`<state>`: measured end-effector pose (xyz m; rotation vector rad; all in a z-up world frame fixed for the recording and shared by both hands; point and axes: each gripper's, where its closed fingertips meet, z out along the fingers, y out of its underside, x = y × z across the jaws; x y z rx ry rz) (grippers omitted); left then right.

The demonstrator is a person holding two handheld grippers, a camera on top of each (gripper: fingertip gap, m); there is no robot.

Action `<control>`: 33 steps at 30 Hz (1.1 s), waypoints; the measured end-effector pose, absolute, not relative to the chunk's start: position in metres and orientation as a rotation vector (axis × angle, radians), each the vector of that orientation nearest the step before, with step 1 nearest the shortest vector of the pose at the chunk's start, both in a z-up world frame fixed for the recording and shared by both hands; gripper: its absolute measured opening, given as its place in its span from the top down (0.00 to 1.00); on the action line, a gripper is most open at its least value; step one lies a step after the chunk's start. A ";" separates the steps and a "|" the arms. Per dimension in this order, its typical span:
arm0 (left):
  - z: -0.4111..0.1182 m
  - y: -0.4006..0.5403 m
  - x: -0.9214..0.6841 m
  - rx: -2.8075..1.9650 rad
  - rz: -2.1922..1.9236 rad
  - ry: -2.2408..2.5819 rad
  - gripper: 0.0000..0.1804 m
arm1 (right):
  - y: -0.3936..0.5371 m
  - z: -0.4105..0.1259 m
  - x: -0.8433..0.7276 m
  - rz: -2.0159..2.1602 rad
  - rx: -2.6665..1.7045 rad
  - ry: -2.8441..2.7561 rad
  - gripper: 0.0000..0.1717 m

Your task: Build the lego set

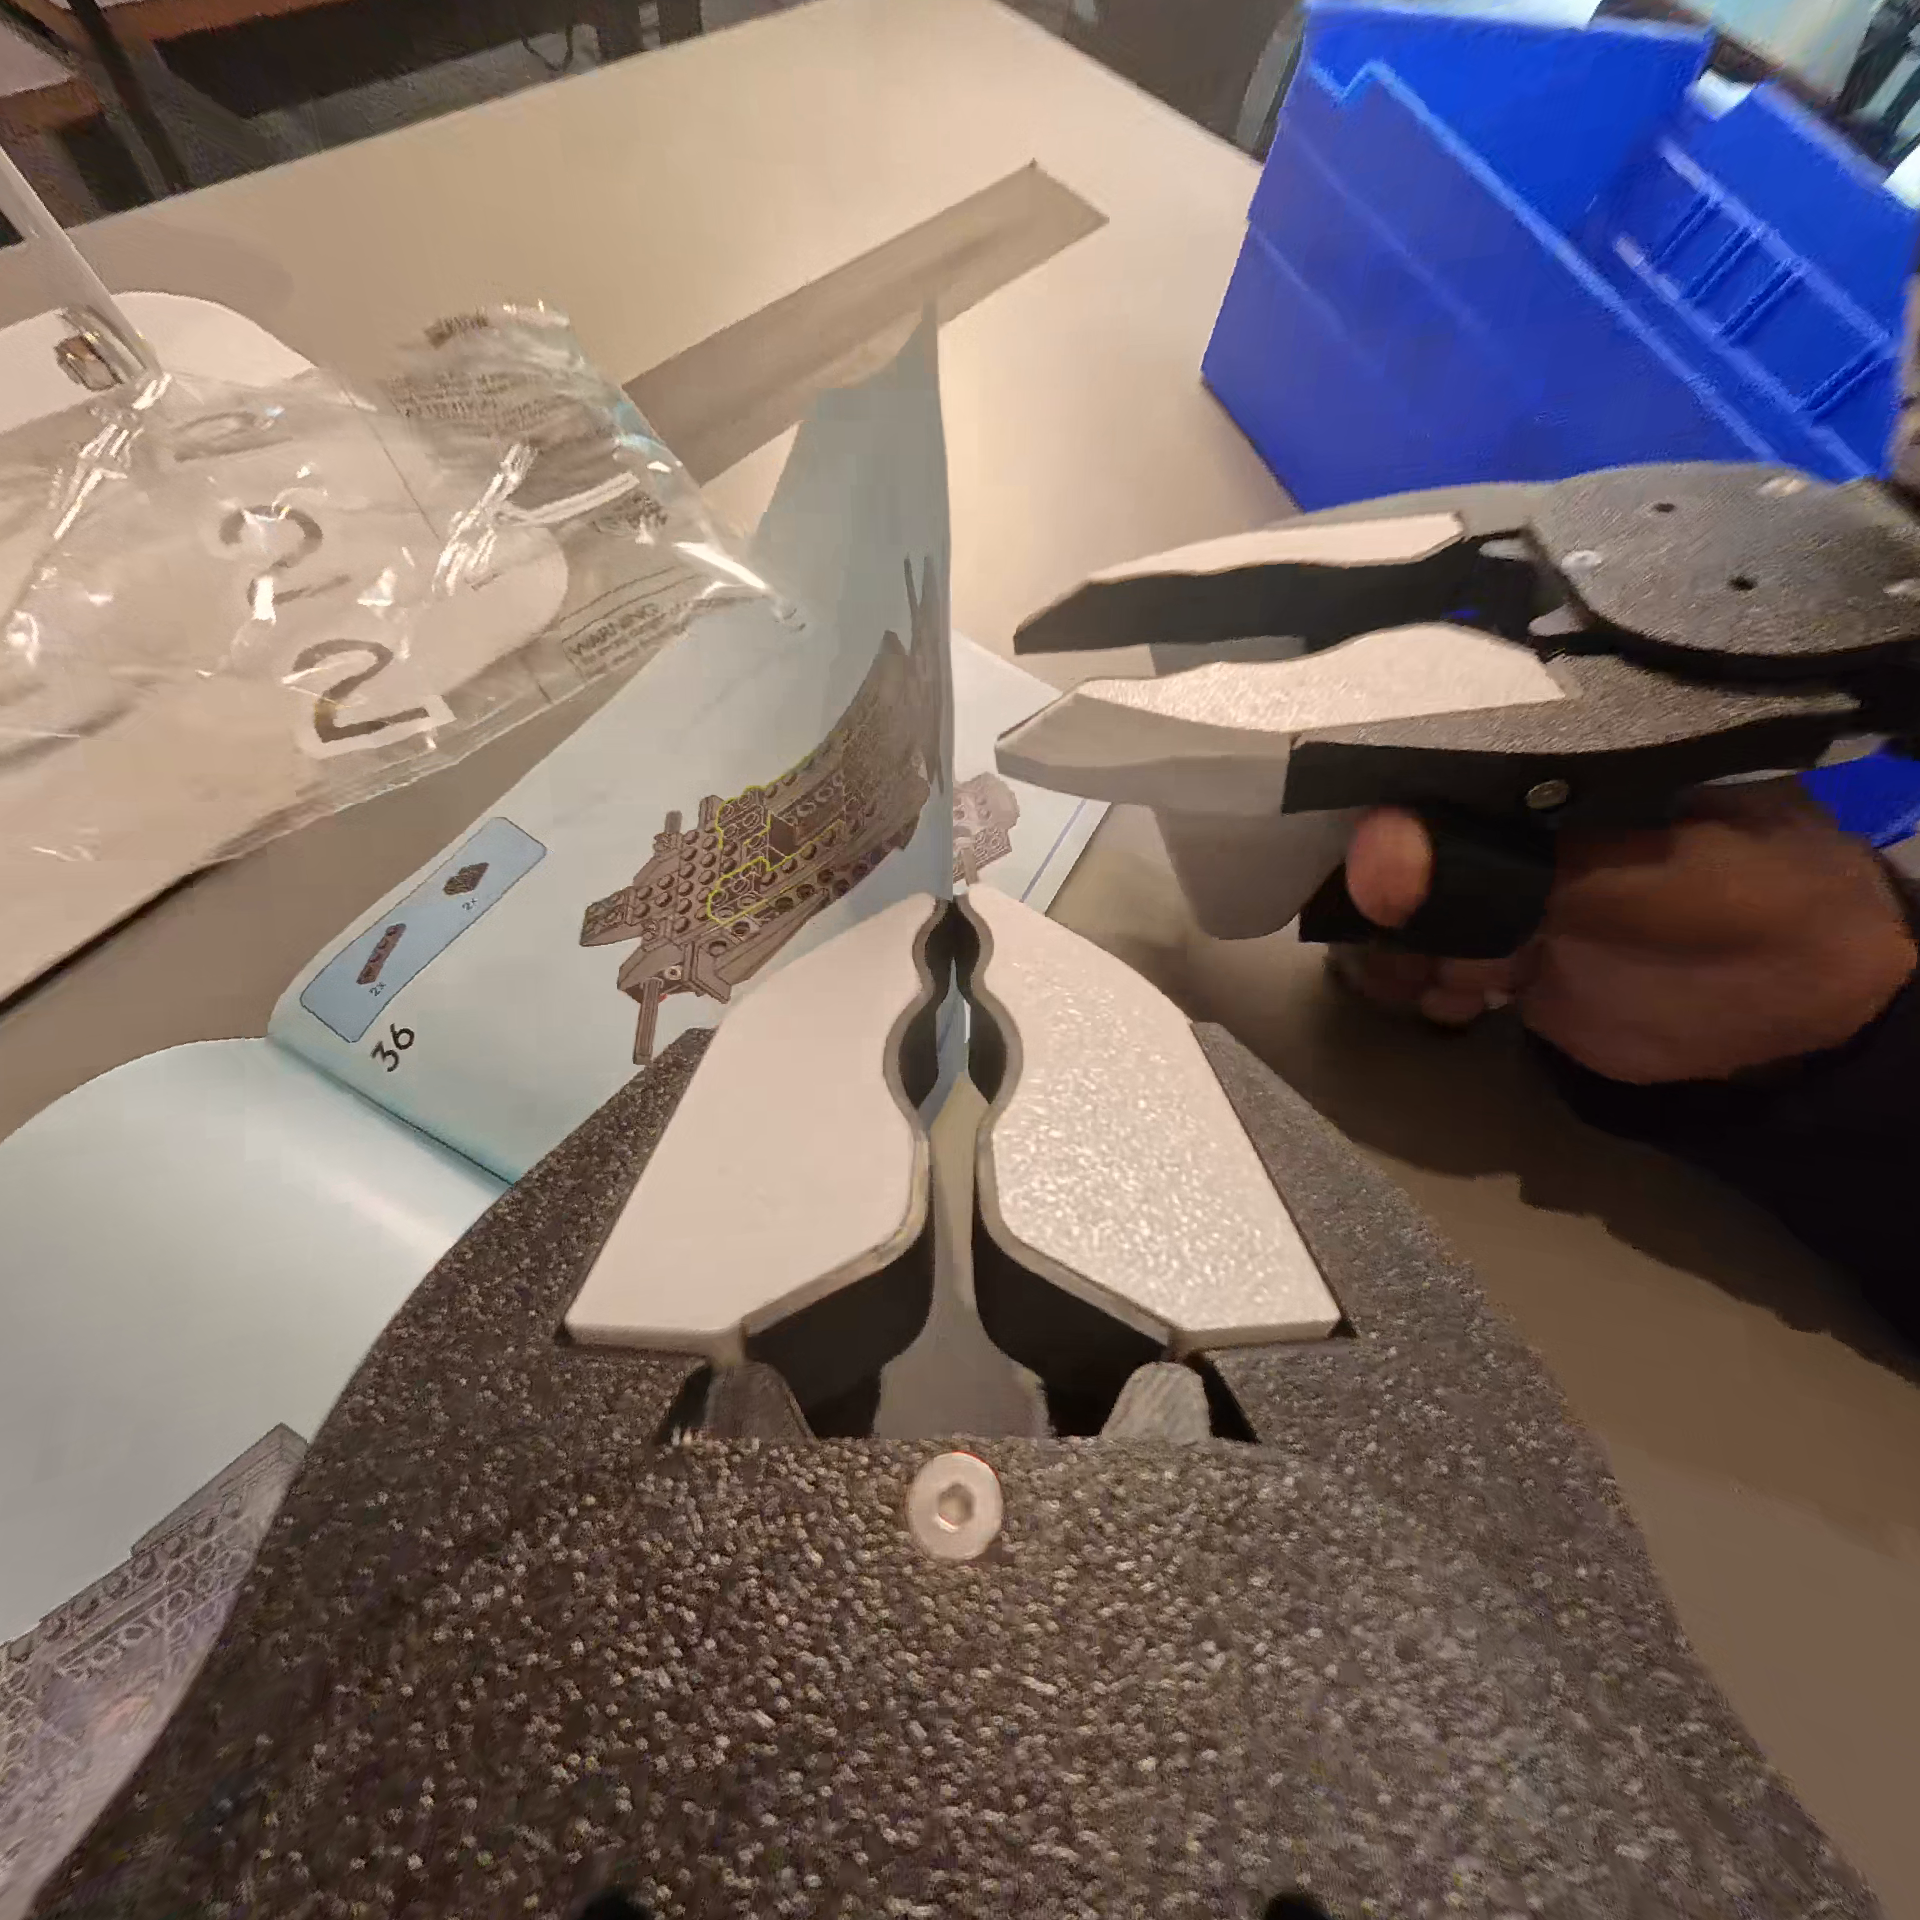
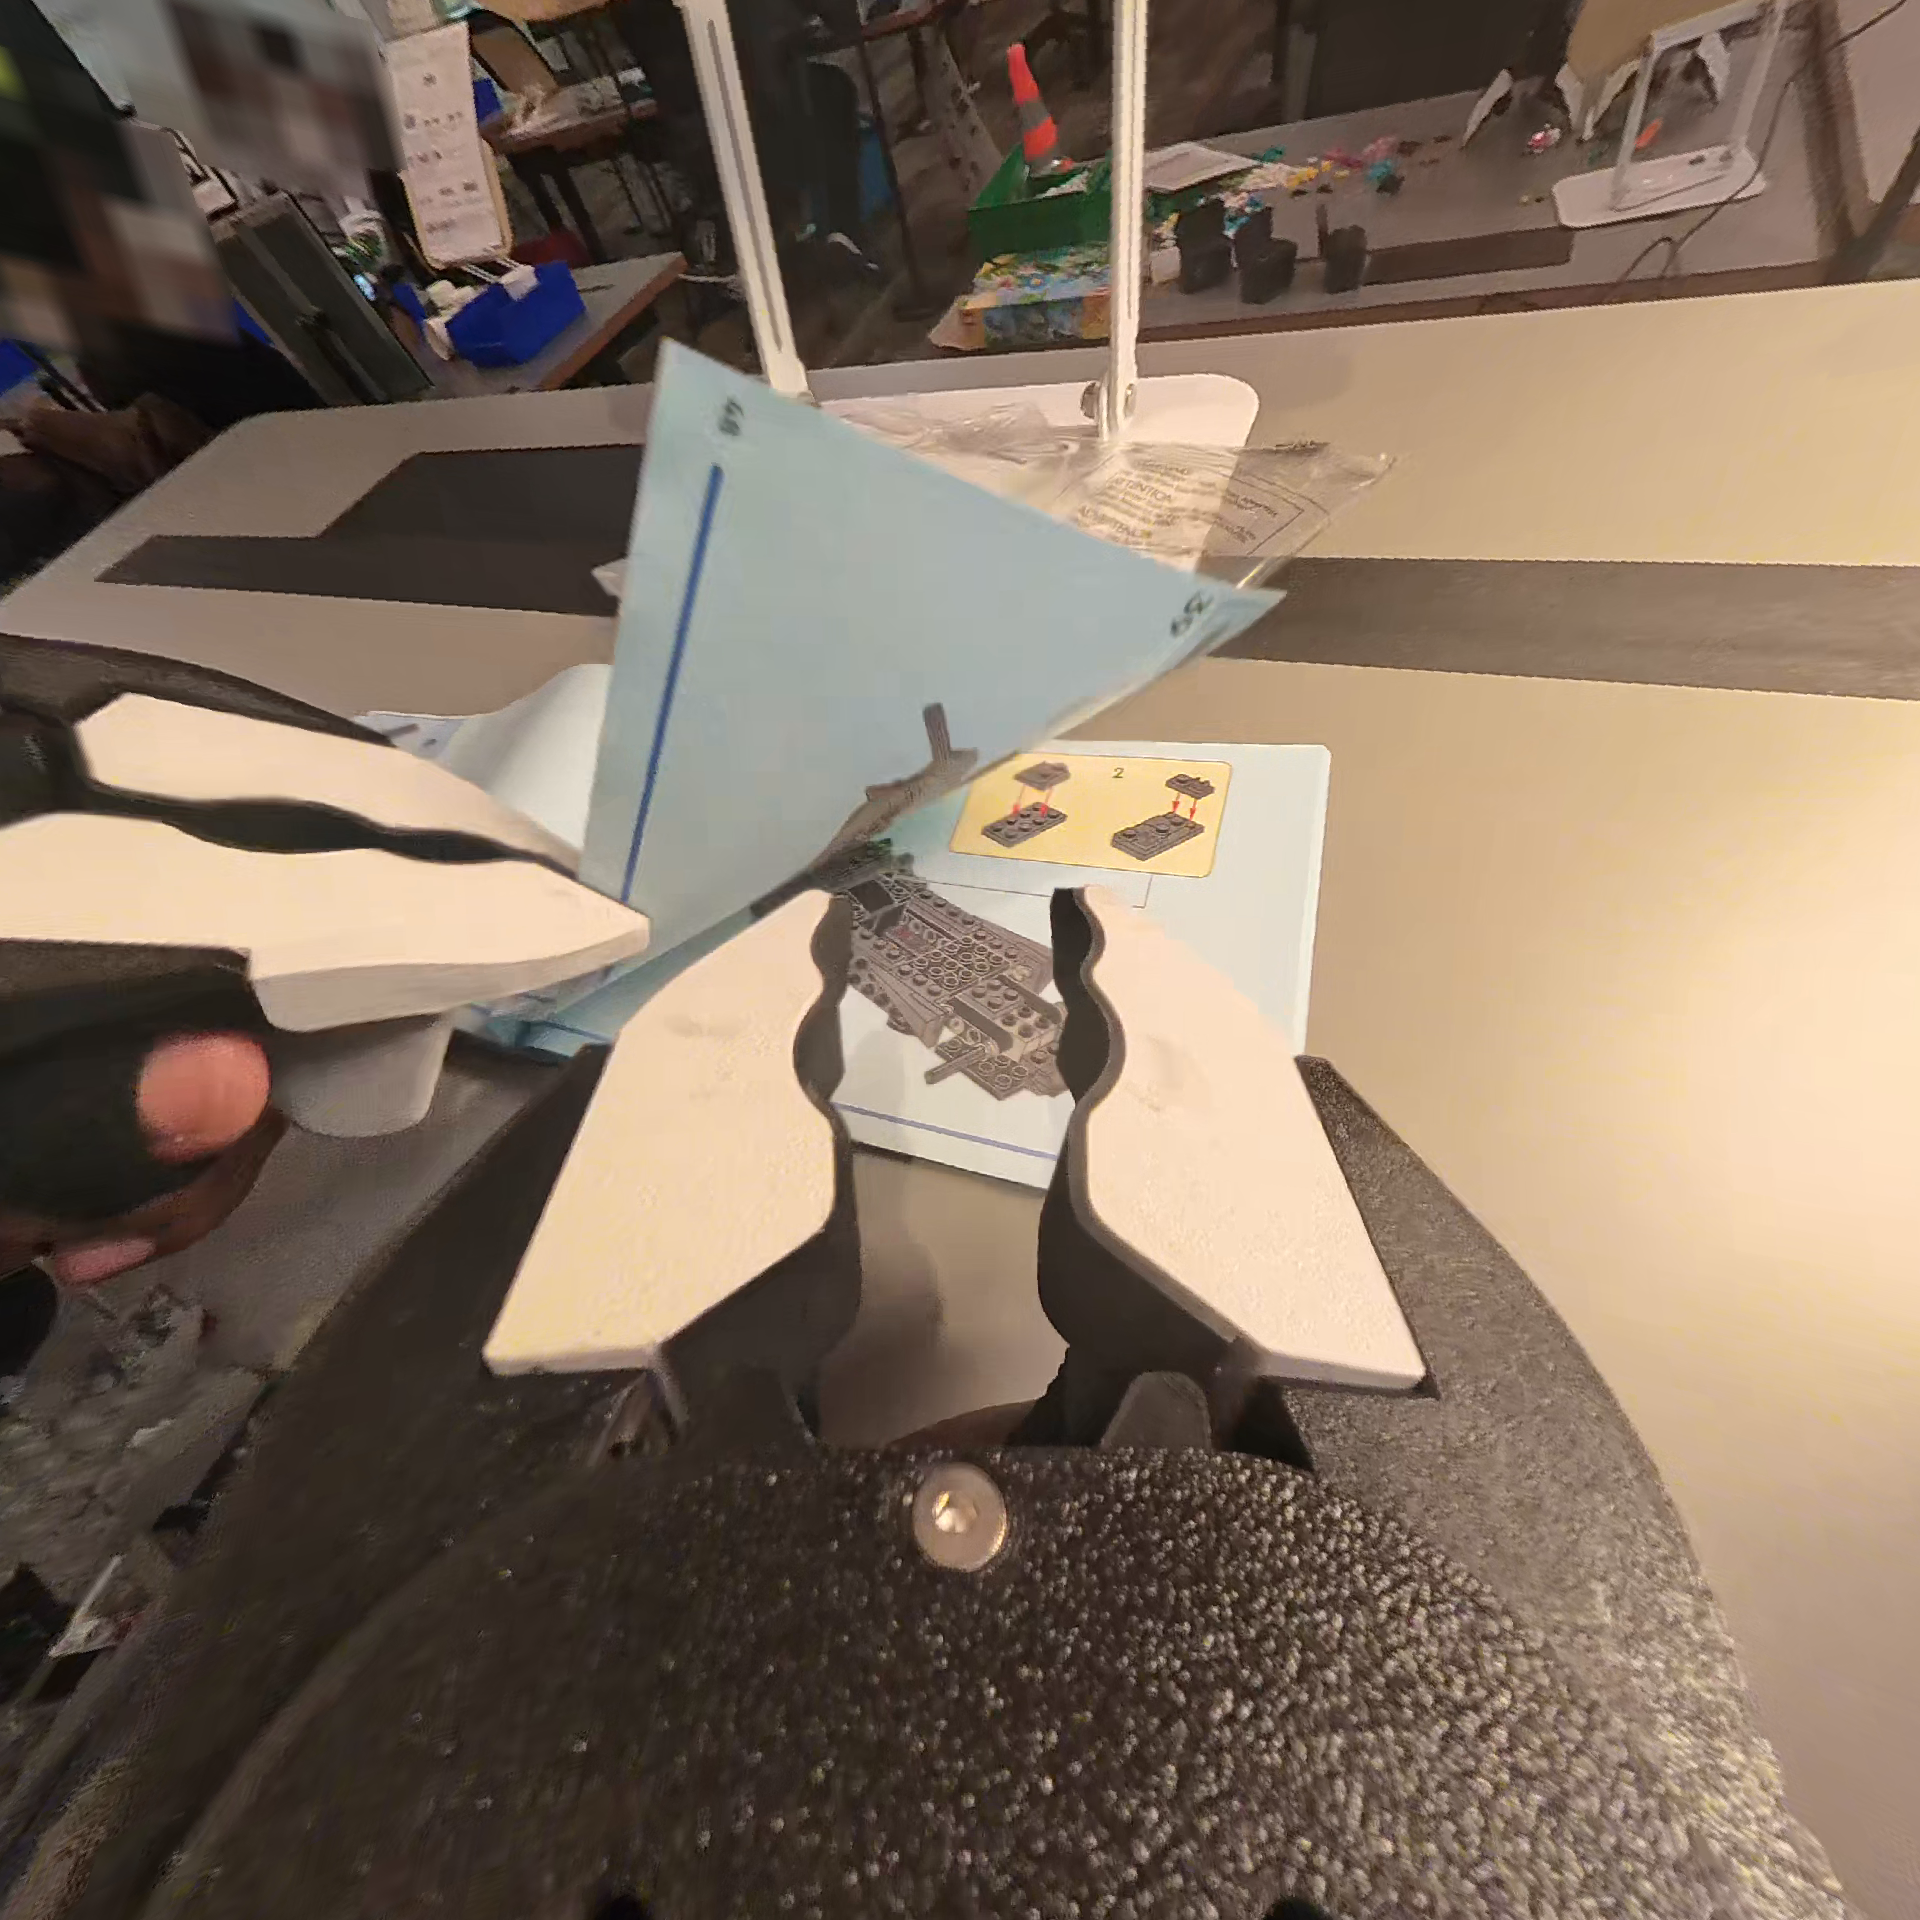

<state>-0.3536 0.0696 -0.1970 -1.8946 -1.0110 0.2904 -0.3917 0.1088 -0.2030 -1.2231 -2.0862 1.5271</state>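
Observation:
A light blue instruction booklet (image 1: 499,935) lies open on the table. My left gripper (image 1: 951,904) is shut on the edge of one page (image 1: 873,582) and holds it upright above the booklet. The right wrist view shows the same gripper (image 2: 603,883) pinching that lifted page (image 2: 883,623). My right gripper (image 2: 948,904) is open and holds nothing. It hovers just above the booklet's flat right-hand page (image 2: 1247,935), close to the lifted page. In the left wrist view the right gripper (image 1: 1018,691) sits to the right of the page, held by a hand (image 1: 1662,935).
Clear plastic bags (image 1: 260,540) lie left of the booklet. A blue bin (image 1: 1558,260) stands at the back right. A white lamp base (image 2: 1174,405) with a plastic bag (image 2: 1226,488) is behind the booklet. A dark strip (image 2: 1558,613) crosses the tan table.

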 end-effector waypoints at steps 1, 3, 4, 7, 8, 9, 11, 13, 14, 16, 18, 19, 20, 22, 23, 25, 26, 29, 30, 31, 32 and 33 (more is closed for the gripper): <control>-0.191 0.068 -0.352 -1.859 0.273 -1.008 1.00 | 0.106 -0.202 -0.390 1.558 -1.224 -2.094 0.77; -0.183 0.063 -0.347 -1.796 0.239 -0.995 1.00 | 0.102 -0.201 -0.387 1.599 -1.217 -2.107 0.77; -0.179 0.060 -0.344 -1.763 0.219 -0.987 1.00 | 0.101 -0.201 -0.386 1.607 -1.212 -2.115 0.77; -0.165 0.048 -0.335 -1.642 0.170 -0.962 1.00 | 0.092 -0.198 -0.379 1.660 -1.171 -2.145 0.76; -0.161 0.044 -0.331 -1.606 0.158 -0.957 1.00 | 0.089 -0.196 -0.377 1.679 -1.159 -2.155 0.76; -0.159 0.040 -0.327 -1.576 0.147 -0.954 1.00 | 0.086 -0.196 -0.374 1.697 -1.149 -2.164 0.75; -0.157 0.033 -0.318 -1.538 0.136 -0.950 1.00 | 0.080 -0.195 -0.369 1.724 -1.138 -2.182 0.75; -0.156 0.027 -0.309 -1.492 0.139 -0.952 1.00 | 0.073 -0.193 -0.363 1.760 -1.136 -2.202 0.74; -0.156 0.024 -0.306 -1.461 0.141 -0.955 1.00 | 0.071 -0.191 -0.361 1.783 -1.139 -2.205 0.73; -0.152 0.020 -0.302 -1.406 0.126 -0.956 1.00 | 0.065 -0.184 -0.355 1.852 -1.148 -2.193 0.71; -0.147 0.017 -0.304 -1.375 0.122 -0.953 1.00 | 0.059 -0.176 -0.352 1.945 -1.182 -2.155 0.69; -0.144 0.015 -0.306 -1.364 0.131 -0.952 1.00 | 0.056 -0.171 -0.352 1.995 -1.216 -2.123 0.67; -0.141 0.015 -0.307 -1.356 0.142 -0.946 1.00 | 0.054 -0.166 -0.353 2.047 -1.262 -2.079 0.64; -0.139 0.015 -0.307 -1.358 0.154 -0.936 1.00 | 0.049 -0.154 -0.355 2.148 -1.359 -1.968 0.61; -0.139 0.015 -0.307 -1.362 0.153 -0.930 1.00 | 0.047 -0.149 -0.356 2.185 -1.399 -1.918 0.60; -0.139 0.016 -0.306 -1.368 0.156 -0.922 1.00 | 0.039 -0.139 -0.355 2.250 -1.459 -1.843 0.57; -0.139 0.016 -0.306 -1.367 0.156 -0.923 1.00 | 0.034 -0.135 -0.353 2.279 -1.470 -1.826 0.55; -0.140 0.018 -0.306 -1.385 0.157 -0.920 1.00 | 0.020 -0.132 -0.343 2.292 -1.430 -1.881 0.52; -0.142 0.019 -0.306 -1.404 0.163 -0.915 1.00 | 0.016 -0.132 -0.340 2.288 -1.409 -1.911 0.50; -0.143 0.020 -0.305 -1.424 0.170 -0.910 1.00 | 0.014 -0.132 -0.339 2.292 -1.393 -1.923 0.49; -0.145 0.022 -0.305 -1.443 0.174 -0.905 1.00 | 0.013 -0.131 -0.338 2.299 -1.388 -1.921 0.50; -0.146 0.023 -0.305 -1.458 0.178 -0.904 1.00 | 0.014 -0.131 -0.338 2.305 -1.391 -1.916 0.51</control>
